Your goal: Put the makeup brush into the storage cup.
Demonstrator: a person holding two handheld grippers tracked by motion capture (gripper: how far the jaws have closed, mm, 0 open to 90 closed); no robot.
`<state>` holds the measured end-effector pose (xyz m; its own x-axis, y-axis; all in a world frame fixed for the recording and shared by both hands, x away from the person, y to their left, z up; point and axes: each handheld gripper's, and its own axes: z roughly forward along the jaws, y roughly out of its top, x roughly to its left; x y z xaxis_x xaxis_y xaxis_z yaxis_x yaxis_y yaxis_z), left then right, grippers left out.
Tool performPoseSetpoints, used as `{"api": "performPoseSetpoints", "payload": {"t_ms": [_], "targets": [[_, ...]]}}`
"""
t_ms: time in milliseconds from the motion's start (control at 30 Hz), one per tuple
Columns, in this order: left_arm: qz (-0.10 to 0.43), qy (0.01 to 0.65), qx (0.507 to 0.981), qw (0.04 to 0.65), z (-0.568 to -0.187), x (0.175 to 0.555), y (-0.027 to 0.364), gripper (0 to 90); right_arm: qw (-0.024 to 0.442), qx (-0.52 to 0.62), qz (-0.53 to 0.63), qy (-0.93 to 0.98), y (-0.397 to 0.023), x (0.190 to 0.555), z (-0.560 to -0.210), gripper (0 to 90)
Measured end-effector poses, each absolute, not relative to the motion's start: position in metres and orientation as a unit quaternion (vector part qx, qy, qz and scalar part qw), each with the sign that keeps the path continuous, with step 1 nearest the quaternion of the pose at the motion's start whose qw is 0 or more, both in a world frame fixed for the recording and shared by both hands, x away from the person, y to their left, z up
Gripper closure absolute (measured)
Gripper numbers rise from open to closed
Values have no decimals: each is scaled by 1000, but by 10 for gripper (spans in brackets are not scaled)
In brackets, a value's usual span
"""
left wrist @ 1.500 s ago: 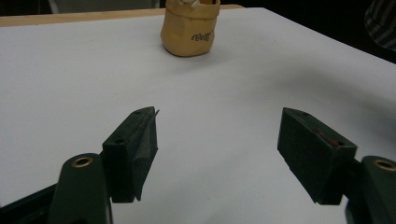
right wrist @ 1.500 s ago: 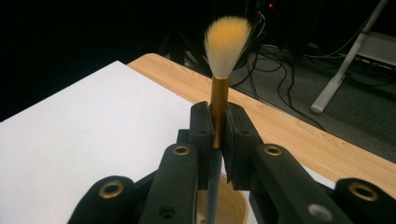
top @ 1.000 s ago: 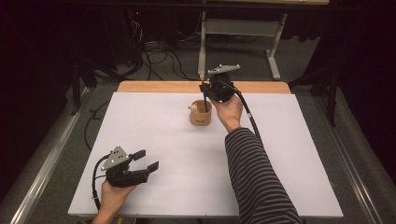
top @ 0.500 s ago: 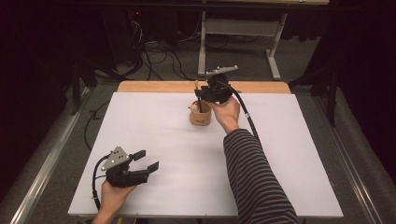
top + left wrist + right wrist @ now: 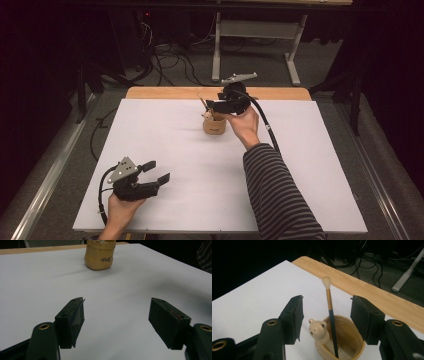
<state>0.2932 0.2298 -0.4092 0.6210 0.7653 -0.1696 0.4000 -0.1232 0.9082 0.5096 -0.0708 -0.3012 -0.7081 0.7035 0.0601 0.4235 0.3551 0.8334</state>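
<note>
Two grippers: your right gripper [image 5: 325,320] has just been opening around the light, slender brush [image 5: 330,315] standing in the cup [image 5: 352,350]; regrip its stiff shaft mid-length; left gripper [image 5: 116,322] gapes empty.

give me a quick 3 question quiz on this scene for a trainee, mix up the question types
1. True or false: the brush lies flat on the table.
2. Multiple choice: the right gripper is A) shut on the brush, B) open with the brush between its jaws, C) resting on the table.
3. Short answer: what figure sits in the pot beside the brush?

Key
1. False: it stands in the pot, bristles up.
2. B: the jaws have just been opening and no pad touches the brush.
3. A small pale bear.
</note>
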Motion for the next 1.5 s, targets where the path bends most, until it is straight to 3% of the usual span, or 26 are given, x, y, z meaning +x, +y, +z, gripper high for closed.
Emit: {"api": "performPoseSetpoints", "payload": {"t_ms": [1500], "targets": [[174, 402, 727, 528, -410, 294, 230, 293, 156, 321, 448, 820, -103, 478, -304, 437]]}}
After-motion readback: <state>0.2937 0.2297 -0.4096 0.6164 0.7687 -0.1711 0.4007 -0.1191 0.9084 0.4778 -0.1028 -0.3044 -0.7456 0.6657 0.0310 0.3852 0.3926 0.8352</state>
